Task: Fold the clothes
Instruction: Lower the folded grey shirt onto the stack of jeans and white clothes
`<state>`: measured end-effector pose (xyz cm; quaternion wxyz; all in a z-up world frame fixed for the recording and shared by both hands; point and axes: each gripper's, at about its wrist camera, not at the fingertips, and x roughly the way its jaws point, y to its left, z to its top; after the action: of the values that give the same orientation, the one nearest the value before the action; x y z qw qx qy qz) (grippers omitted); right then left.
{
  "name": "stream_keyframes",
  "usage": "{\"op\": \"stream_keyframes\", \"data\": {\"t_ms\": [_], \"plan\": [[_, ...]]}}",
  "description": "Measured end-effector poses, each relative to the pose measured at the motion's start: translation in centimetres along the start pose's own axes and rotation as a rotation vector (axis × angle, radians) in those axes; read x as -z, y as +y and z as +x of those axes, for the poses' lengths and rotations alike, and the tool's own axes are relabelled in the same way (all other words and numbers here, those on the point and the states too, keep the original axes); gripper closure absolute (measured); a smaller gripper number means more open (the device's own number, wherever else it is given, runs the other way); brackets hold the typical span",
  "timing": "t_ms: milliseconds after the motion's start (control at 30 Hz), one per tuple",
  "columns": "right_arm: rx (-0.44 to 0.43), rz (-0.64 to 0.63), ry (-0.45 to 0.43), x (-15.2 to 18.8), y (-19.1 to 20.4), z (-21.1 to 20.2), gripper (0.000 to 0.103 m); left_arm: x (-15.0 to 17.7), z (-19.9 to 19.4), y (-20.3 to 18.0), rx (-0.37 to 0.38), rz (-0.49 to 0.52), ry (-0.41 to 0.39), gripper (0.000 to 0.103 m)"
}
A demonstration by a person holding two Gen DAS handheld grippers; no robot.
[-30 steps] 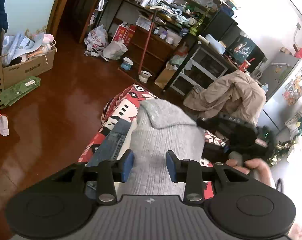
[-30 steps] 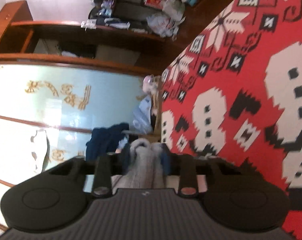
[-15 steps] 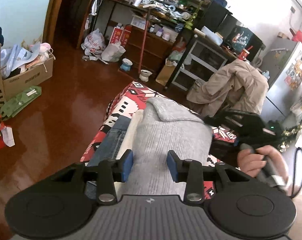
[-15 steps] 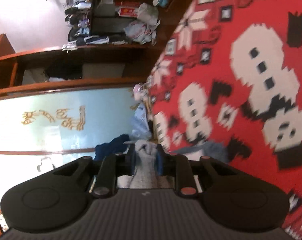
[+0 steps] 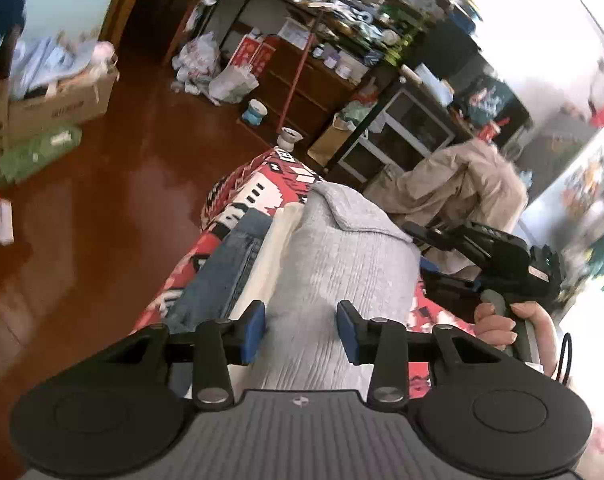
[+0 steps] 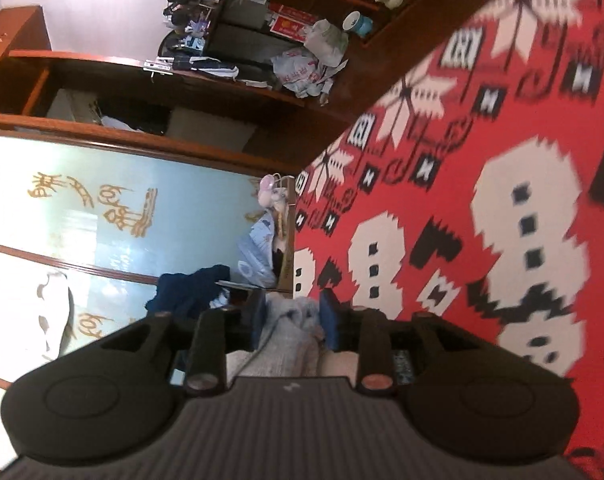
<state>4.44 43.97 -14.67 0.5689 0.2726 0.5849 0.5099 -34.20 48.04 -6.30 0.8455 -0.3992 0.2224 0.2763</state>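
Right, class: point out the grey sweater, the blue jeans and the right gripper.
grey sweater (image 5: 341, 280), left wrist view, middle of its ribbed body.
blue jeans (image 5: 218, 276), left wrist view, upper denim surface.
right gripper (image 6: 292, 320), right wrist view, midway between fingertips, shut on grey fabric.

Left gripper (image 5: 301, 328) in matte black plastic, blue pads (image 5: 254, 327) on its fingers, two round silver screws at the pivots, ribbed grey body with a small logo, right gripper (image 6: 292, 320) alike with coppery screws, thin black cable beside the hand (image 5: 509, 326)
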Motion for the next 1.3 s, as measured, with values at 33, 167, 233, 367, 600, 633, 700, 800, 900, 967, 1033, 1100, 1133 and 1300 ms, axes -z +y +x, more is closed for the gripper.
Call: {"op": "stream_keyframes", "data": {"t_ms": [33,167,233,367,600,633,700,800,900,967,1033,1100,1133,1300], "plan": [[0.02,-0.023,0.002,-0.3,0.7,-0.9,0.069,0.1,-0.6,0.1,0.001,-0.004,-0.007,0.064],[0.133,-0.237,-0.004,-1.2,5.1,-4.3,0.058,0.9,-2.9,0.2,-0.002,0.013,-0.032,0.068],[0.182,-0.348,0.012,-0.9,7.5,-5.9,0.056,1.3,-3.5,0.0,0.004,0.031,-0.034,0.068],[0.296,-0.57,0.063,1.0,12.3,-7.5,0.046,2.2,-3.2,0.6,0.011,0.01,-0.023,0.068],[0.399,-0.934,0.232,6.3,19.5,-5.8,0.03,3.5,-2.8,3.6,0.107,-0.16,-0.042,0.094],[0.421,-0.978,0.276,7.1,20.5,-5.3,0.037,3.7,-2.9,3.7,0.117,-0.171,-0.047,0.095],[0.437,-1.028,0.324,8.4,22.3,-3.6,0.049,3.7,-3.0,3.4,0.117,-0.173,-0.057,0.097],[0.467,-1.051,0.365,9.9,23.5,-0.3,0.074,4.0,-3.0,3.2,0.109,-0.173,-0.078,0.098],[0.502,-1.045,0.391,11.2,23.8,3.4,0.092,4.4,-3.3,3.6,0.109,-0.198,-0.1,0.098],[0.525,-1.04,0.408,12.1,24.1,5.9,0.096,4.8,-3.5,4.1,0.113,-0.234,-0.102,0.098],[0.548,-1.036,0.425,13.0,24.3,8.3,0.1,5.1,-3.6,4.4,0.116,-0.258,-0.103,0.098],[0.586,-1.016,0.412,13.5,23.1,10.2,0.102,5.3,-3.7,4.5,0.112,-0.256,-0.105,0.098],[0.597,-1.017,0.406,13.5,22.3,10.9,0.102,5.4,-3.8,4.5,0.108,-0.249,-0.104,0.098],[0.597,-0.97,0.385,12.6,20.4,12.2,0.102,5.2,-4.1,4.7,0.107,-0.239,-0.082,0.098]]}}
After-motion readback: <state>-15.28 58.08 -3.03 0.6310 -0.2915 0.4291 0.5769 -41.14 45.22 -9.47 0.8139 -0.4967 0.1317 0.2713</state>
